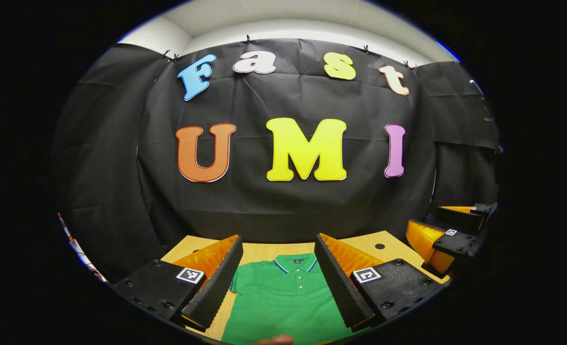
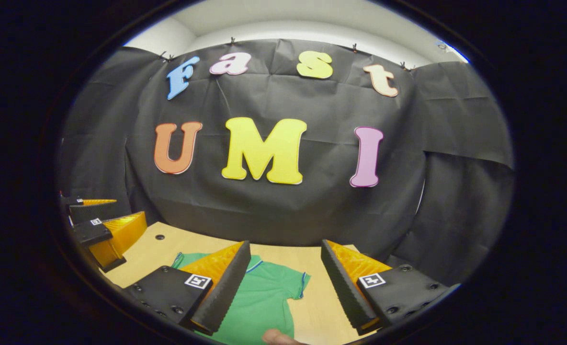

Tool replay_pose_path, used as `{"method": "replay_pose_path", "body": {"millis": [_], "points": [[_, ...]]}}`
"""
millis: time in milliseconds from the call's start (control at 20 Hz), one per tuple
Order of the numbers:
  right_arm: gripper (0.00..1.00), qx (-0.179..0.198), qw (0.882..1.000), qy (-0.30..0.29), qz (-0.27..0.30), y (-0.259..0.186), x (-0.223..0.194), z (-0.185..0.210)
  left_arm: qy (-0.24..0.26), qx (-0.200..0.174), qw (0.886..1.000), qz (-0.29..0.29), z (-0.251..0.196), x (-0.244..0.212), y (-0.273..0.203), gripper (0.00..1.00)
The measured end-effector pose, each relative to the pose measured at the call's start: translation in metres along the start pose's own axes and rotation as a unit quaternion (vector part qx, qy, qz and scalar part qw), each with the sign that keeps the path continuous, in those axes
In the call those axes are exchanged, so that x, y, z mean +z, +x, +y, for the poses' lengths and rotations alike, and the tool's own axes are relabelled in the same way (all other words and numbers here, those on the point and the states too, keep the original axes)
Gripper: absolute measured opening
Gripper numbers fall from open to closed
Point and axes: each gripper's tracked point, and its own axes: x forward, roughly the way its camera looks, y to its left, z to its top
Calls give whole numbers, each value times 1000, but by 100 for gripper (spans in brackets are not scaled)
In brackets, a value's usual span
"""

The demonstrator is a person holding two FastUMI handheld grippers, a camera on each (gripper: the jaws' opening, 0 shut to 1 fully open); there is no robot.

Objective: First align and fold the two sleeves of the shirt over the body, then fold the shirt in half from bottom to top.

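On the wooden table [image 1: 367, 242], green shirt [image 1: 283, 299] lies flat below both grippers, left [image 1: 278, 280] and right [image 2: 286, 285], jaws spread, holding nothing; right sleeve [image 2: 290, 280] near bare table edge.

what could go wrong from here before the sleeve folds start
1. Both grippers, left and right, hang open above the flat green shirt; a grab could pinch body fabric with the sleeve and bunch it.
2. The shirt lies loose on the smooth wooden table, so a one-sided pull may drag it askew.
3. The sleeves may end up unaligned if the grips are uneven.
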Motion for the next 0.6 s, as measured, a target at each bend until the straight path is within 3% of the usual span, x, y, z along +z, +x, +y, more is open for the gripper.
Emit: {"method": "replay_pose_path", "body": {"millis": [300,600], "points": [[96,-13,998,16,57,37,-40,-9,-10,-3,1000,5,-3,-9,-1,97],[96,-36,989,15,140,120,-105,-28,-32,1,999,15,-3,-16,2,97]]}}
